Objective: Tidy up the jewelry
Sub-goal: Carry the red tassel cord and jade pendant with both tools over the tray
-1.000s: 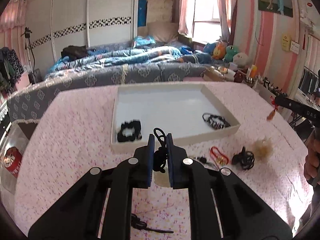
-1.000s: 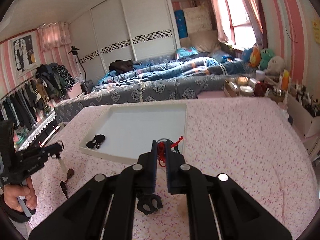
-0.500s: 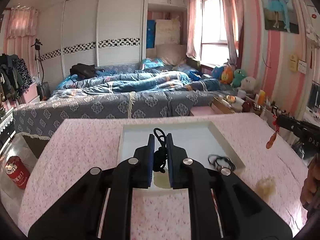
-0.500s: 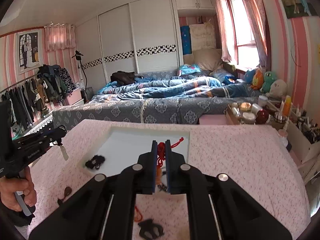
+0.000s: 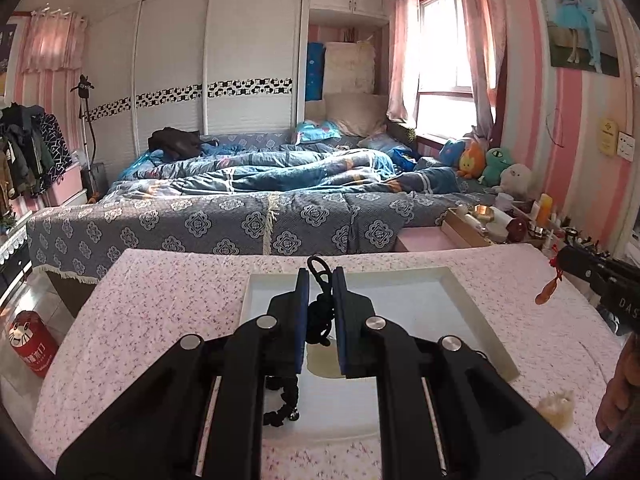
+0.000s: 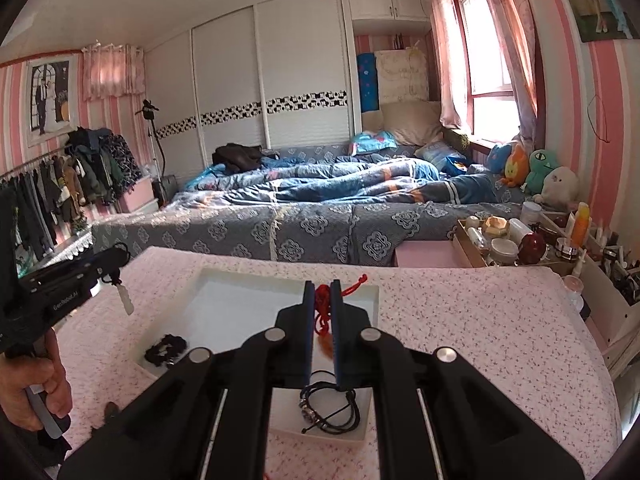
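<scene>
Black grippers [image 5: 321,280], blue-lined jaws, silver screws

Pink floral table [image 5: 160,304] bears a white tray [image 5: 492,336].

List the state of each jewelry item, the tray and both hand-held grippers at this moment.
Left hand-held gripper: shut on the black cord pendant.
Black cord pendant: clamped, hanging above the tray.
Right hand-held gripper: shut on the red cord pendant.
Red cord pendant: clamped, dangling over the tray.
White tray: open-topped, on the table.
Black bracelet: lying in the tray.
Black scrunchie: lying in the tray.
</scene>
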